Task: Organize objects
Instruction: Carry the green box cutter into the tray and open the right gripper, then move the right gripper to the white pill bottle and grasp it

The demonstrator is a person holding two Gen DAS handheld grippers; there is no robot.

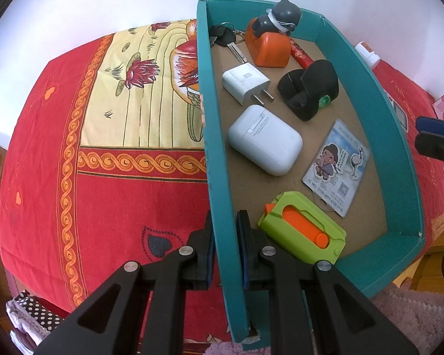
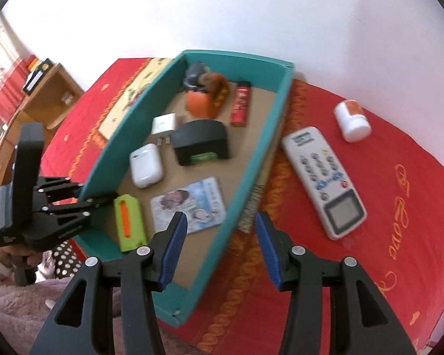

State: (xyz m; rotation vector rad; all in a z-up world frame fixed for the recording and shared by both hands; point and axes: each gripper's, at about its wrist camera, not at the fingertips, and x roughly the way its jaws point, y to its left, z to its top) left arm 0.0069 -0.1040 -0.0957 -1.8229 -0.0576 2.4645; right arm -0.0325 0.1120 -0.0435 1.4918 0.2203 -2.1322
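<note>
The right hand-held gripper (image 2: 220,247) hangs empty, jaws apart, above the teal box's (image 2: 251,159) right wall, and the remote control (image 2: 324,180) lies on the red tabletop (image 2: 399,236) at its two o'clock, long axis running eleven to five. The left hand-held gripper (image 1: 225,247), far side, stays out, clamped on the box's left wall. Only the right wrist view shows the remote whole; the left wrist view shows that clamp close up.

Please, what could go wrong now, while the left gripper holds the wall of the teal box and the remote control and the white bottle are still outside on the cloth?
1. The left gripper pinches only one thin wall of the teal box; a pull may bend it or tip the box.
2. The open right gripper straddles the opposite wall and could knock it.
3. The white bottle lies on its side beyond the remote control and may roll if nudged.
</note>
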